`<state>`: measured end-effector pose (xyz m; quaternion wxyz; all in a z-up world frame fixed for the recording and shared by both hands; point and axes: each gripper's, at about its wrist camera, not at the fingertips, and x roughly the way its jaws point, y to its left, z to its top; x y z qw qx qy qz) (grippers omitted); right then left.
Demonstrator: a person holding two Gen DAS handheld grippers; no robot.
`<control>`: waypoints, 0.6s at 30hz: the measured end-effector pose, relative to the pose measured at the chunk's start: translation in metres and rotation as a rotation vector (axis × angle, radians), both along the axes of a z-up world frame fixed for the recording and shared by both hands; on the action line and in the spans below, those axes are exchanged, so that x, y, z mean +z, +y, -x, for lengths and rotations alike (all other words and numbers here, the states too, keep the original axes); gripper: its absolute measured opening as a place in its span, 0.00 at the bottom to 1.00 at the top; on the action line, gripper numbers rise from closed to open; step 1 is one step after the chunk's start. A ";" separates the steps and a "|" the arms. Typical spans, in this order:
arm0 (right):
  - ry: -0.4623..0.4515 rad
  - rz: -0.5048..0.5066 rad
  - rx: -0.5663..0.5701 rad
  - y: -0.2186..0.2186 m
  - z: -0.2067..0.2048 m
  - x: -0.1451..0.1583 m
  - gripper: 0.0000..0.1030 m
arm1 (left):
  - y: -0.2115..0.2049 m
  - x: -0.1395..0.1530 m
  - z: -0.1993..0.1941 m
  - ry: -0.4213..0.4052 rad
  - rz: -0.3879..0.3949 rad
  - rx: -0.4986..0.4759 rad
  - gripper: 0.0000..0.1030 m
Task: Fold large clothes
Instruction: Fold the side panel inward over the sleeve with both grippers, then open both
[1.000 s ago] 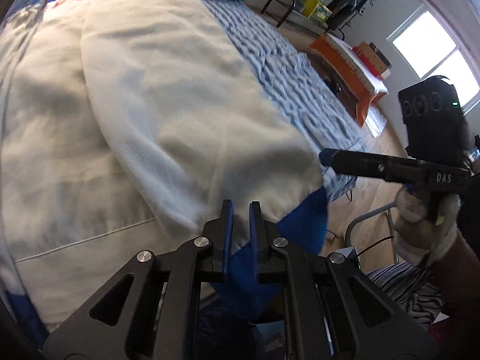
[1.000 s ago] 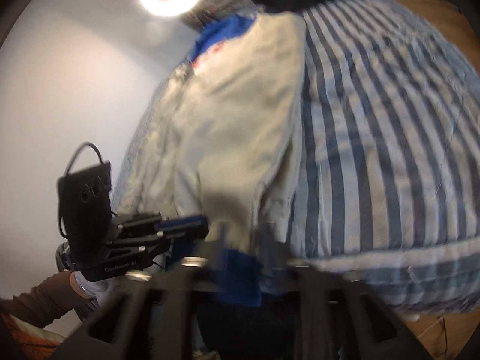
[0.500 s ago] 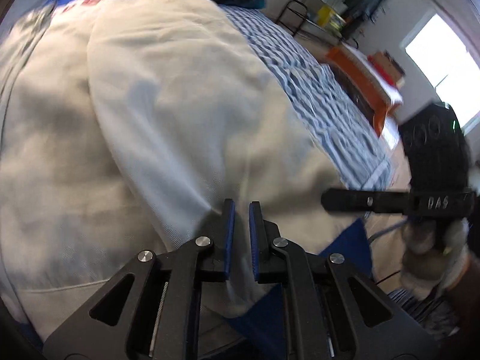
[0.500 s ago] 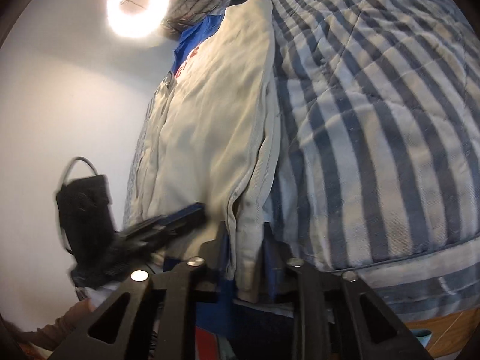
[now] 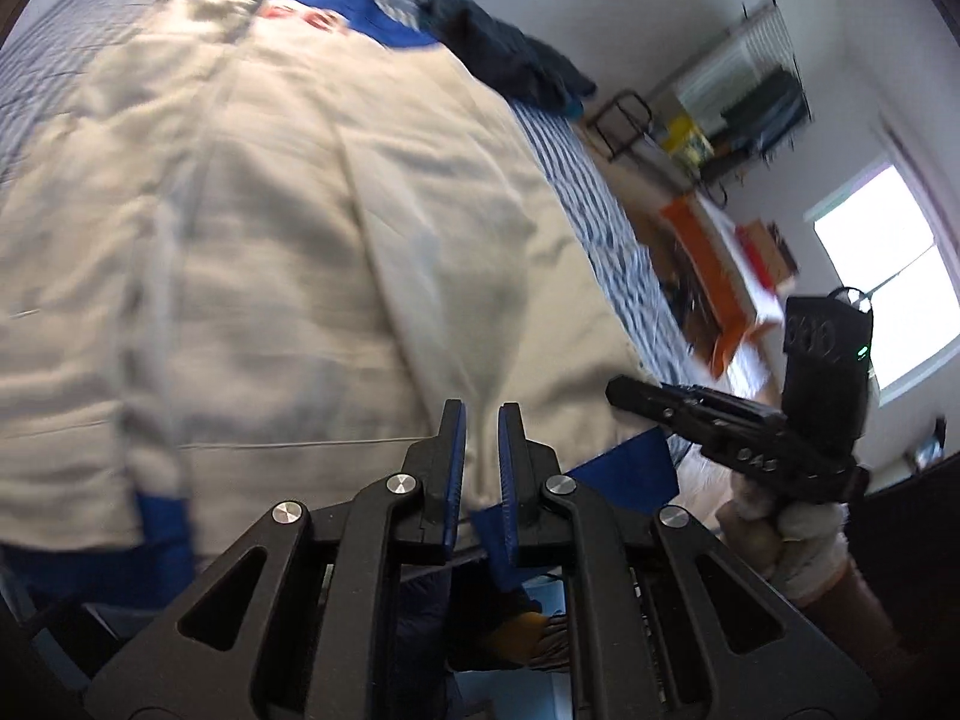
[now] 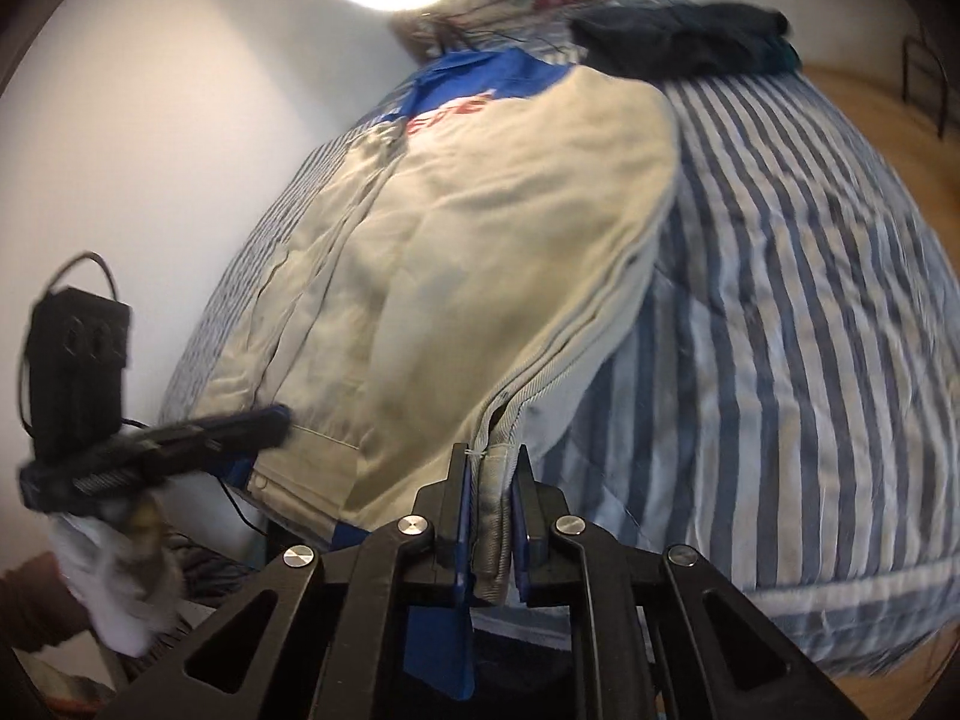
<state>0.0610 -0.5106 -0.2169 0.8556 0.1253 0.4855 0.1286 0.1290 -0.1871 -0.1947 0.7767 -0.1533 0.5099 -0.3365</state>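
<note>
Left wrist view: the left gripper has its blue pads nearly together, pinching the cream hem of a cream and blue jacket that spreads away ahead of it over a striped bed cover. To its right, the right gripper reaches the same hem at the jacket's side edge.

Right wrist view: the right gripper's jaws are closing on a thick folded seam of the jacket, with the cloth between the pads.

Risks, as a judgement: the right grip sits on a bulky seam near the pad tips, so a lift could let it slide out. If only the top layer is caught, the layers could separate and the fold could go crooked. Uneven pulling between the two hands could drag the jacket off the near bed edge.
</note>
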 end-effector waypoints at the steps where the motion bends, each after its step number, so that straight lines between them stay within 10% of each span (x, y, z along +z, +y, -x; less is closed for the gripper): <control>1: -0.003 0.007 0.010 0.003 -0.002 0.002 0.08 | 0.009 0.002 0.001 0.001 0.003 0.020 0.07; 18: -0.028 0.066 0.268 0.113 -0.051 0.025 0.07 | 0.142 0.000 -0.005 0.043 0.059 0.286 0.07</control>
